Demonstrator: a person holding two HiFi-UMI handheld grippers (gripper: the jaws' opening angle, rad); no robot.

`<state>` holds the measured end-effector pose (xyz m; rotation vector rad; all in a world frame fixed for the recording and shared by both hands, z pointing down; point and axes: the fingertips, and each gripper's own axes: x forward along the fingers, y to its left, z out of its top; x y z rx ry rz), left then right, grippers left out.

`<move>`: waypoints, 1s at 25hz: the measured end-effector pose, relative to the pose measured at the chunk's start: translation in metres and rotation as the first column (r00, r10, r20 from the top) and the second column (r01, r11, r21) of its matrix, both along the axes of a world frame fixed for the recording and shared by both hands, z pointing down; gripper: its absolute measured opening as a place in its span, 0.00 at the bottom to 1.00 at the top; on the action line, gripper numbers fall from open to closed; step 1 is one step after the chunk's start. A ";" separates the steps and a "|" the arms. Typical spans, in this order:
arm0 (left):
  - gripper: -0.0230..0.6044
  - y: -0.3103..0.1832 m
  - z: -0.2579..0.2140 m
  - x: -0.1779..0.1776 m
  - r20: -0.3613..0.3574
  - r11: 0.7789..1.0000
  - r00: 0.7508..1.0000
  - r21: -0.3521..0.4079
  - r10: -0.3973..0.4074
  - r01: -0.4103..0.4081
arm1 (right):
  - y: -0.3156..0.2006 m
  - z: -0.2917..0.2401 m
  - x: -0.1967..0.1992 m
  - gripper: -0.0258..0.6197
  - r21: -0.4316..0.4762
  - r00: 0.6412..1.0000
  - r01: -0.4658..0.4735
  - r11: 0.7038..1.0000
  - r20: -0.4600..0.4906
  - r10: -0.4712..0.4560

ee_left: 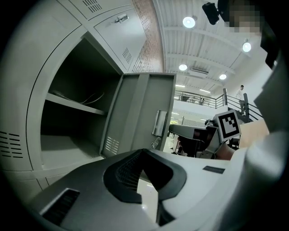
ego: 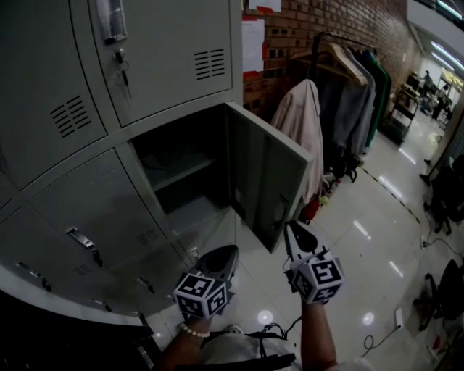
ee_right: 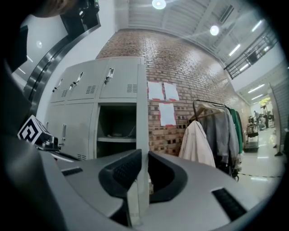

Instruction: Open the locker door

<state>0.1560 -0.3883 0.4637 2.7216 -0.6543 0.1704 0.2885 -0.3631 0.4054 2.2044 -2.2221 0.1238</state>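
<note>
A: Left gripper point(ego: 232, 250) status?
B: Clenched, pads together, nothing between them. It sits low in front of the lower lockers point(ego: 94, 217), pointed towards the open compartment point(ego: 174, 156).
A: Right gripper point(ego: 288, 226)?
B: Clamped on the free edge of the locker door point(ego: 270, 174), near its lower corner. The right gripper view has the door edge running upright between both pads, with the pads on it.
A: Door position?
B: Swung well out, hinged on the compartment's right side, roughly square to the locker fronts. The left gripper view shows a latch plate point(ee_left: 159, 122) on its inner face.
A: Inside?
B: Dark, with one shelf point(ego: 181, 171) across it. Something thin lies on the shelf; can't tell what.
A: Further out?
B: Keys point(ego: 123, 69) hang from the lock of the shut locker point(ego: 174, 51) above. Past the door, a beige jacket point(ego: 299, 116) hangs on a coat rack point(ego: 317, 58) with darker garments. Behind is a brick wall point(ego: 326, 18) with papers point(ego: 253, 43) stuck on it. A glossy floor point(ego: 362, 232) runs off to the right.
</note>
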 end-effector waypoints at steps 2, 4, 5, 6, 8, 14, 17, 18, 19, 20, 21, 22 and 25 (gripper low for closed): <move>0.02 -0.001 -0.002 0.003 0.003 1.000 1.000 0.007 0.003 -0.003 | -0.001 0.001 0.014 0.10 -0.002 1.000 -0.031 1.000 0.001 0.031; 0.02 -0.003 -0.004 0.004 0.003 1.000 1.000 0.012 0.003 -0.003 | -0.004 0.000 0.026 0.08 0.001 0.998 -0.060 0.998 -0.007 0.060; 0.02 -0.004 -0.005 0.004 0.002 1.000 1.000 0.013 0.001 -0.001 | -0.005 -0.001 0.031 0.07 0.003 0.998 -0.069 0.998 -0.009 0.069; 0.02 -0.006 -0.005 0.004 0.001 1.000 1.000 0.012 -0.002 0.002 | -0.007 -0.001 0.036 0.05 0.004 0.997 -0.076 0.997 -0.006 0.076; 0.02 -0.008 -0.006 0.003 0.001 1.000 1.000 0.012 -0.009 0.009 | -0.011 0.001 0.049 0.05 0.006 0.996 -0.087 0.996 0.005 0.087; 0.02 -0.013 -0.004 0.001 0.002 1.000 1.000 0.009 -0.026 0.026 | -0.025 0.002 0.083 0.04 -0.012 0.991 -0.134 0.991 0.005 0.134; 0.02 -0.015 -0.002 -0.002 0.011 0.999 0.999 0.007 -0.034 0.034 | -0.032 0.003 0.097 0.04 -0.015 0.989 -0.148 0.989 0.011 0.148; 0.02 -0.016 -0.002 -0.003 0.011 0.999 0.999 0.005 -0.038 0.038 | -0.034 0.003 0.101 0.04 -0.017 0.988 -0.152 0.988 0.011 0.153; 0.02 -0.016 -0.001 -0.004 0.012 0.999 0.999 0.004 -0.042 0.042 | -0.036 0.003 0.104 0.04 -0.019 0.987 -0.157 0.987 0.011 0.157; 0.02 -0.017 -0.001 -0.005 0.016 0.999 0.999 0.005 -0.044 0.044 | -0.037 0.003 0.106 0.04 -0.020 0.987 -0.161 0.987 0.011 0.161; 0.02 -0.018 -0.002 -0.007 0.023 0.999 0.999 0.007 -0.047 0.046 | -0.038 0.003 0.108 0.04 -0.022 0.986 -0.163 0.986 0.013 0.164; 0.02 -0.019 -0.002 -0.009 0.027 0.999 0.998 0.008 -0.050 0.050 | -0.039 0.003 0.109 0.04 -0.023 0.986 -0.164 0.986 0.016 0.165; 0.02 -0.021 -0.003 -0.012 0.018 0.998 0.998 0.005 -0.064 0.064 | -0.039 0.003 0.109 0.04 -0.024 0.985 -0.170 0.985 0.011 0.170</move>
